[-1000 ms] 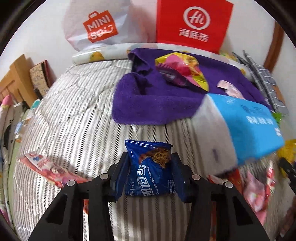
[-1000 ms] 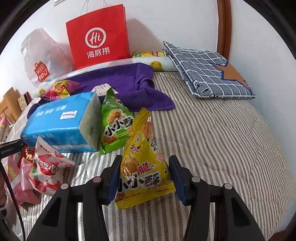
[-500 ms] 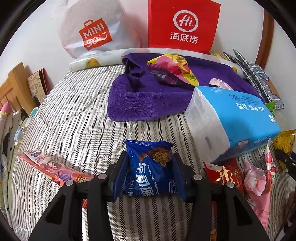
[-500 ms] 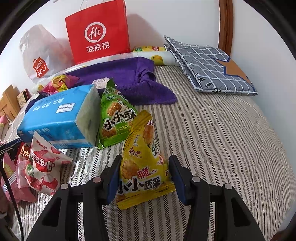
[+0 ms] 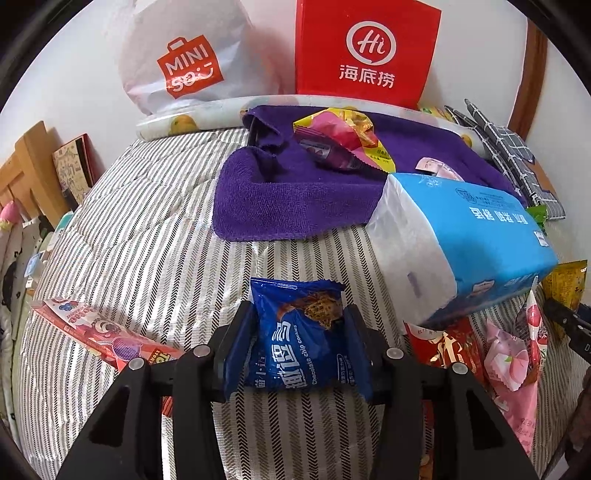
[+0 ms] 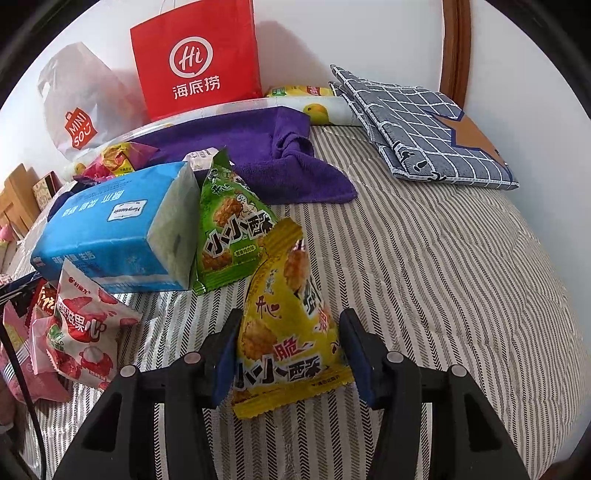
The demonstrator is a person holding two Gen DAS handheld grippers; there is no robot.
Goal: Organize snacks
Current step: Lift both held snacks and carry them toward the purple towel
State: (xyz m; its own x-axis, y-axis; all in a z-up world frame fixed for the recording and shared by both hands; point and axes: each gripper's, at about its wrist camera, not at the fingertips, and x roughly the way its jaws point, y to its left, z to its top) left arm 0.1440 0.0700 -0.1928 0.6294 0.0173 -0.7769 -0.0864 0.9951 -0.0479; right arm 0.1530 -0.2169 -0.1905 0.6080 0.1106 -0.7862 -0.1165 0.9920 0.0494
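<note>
Moved: blue tissue pack (image 5: 476, 251) now sharp, lower beside left claw (image 5: 300, 345).
Left claw: clamps blue cookie packet (image 5: 301, 339).
Right claw (image 6: 291, 350): clamps yellow snack bag (image 6: 288, 328).
Hidden: red packets (image 5: 443, 343) under tissue pack.
Room: bare striped bed (image 6: 461, 277) right of right claw.

We see a bed with striped grey-white quilt (image 6: 443, 258) against a plain white wall (image 6: 351, 33). Curved wooden headboard frame (image 6: 456, 48) at back right, wooden furniture (image 5: 31, 166) off the bed's left edge. Folded grey checked blanket (image 6: 417, 125) lies near the headboard. Even, soft lighting.
</note>
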